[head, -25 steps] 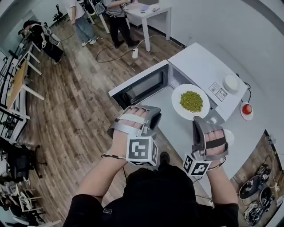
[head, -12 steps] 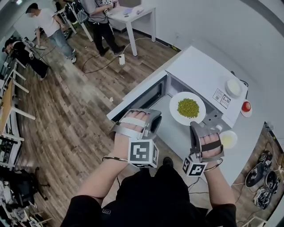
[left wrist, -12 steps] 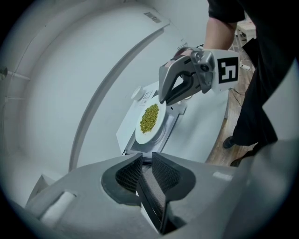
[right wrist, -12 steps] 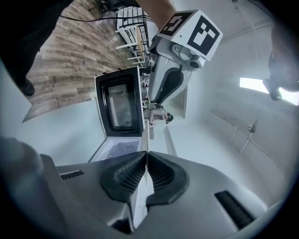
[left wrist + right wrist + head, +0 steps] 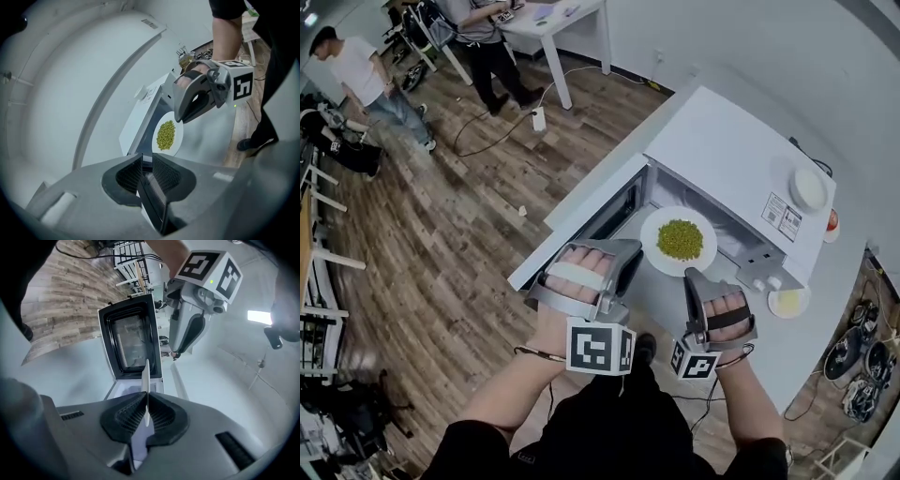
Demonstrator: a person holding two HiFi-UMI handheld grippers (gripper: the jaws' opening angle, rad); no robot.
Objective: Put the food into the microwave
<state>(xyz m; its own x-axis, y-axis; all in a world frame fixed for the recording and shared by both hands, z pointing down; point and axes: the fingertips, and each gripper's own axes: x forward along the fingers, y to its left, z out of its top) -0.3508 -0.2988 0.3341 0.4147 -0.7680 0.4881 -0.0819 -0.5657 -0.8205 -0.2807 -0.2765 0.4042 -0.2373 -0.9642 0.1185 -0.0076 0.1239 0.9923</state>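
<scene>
The person is standing right up against the white microwave (image 5: 741,155), a gripper in each hand. The right gripper (image 5: 692,277) is clamping its jaws almost fully together on the near rim of a white plate (image 5: 654,251). From that gripper's own view the plate is showing edge-on as a thin white line pinched between the ribbed pads. A rim grip like this is keeping the plate flat, so the heap of green peas (image 5: 680,239) is sitting in the middle rather than sliding off.

The plate is hanging at the mouth of the oven cavity, just in front of the opening. I can't tell whether its far edge is already over the threshold.

The left gripper (image 5: 623,255) is closing its jaws on the free edge of the microwave door (image 5: 581,217), with the dark slab of the door wedged between its pads. I take it this is pinning the door swung wide, so the opening is clear for the plate.

A small white bowl (image 5: 809,187) is sitting on top of the oven, out of the way.
</scene>
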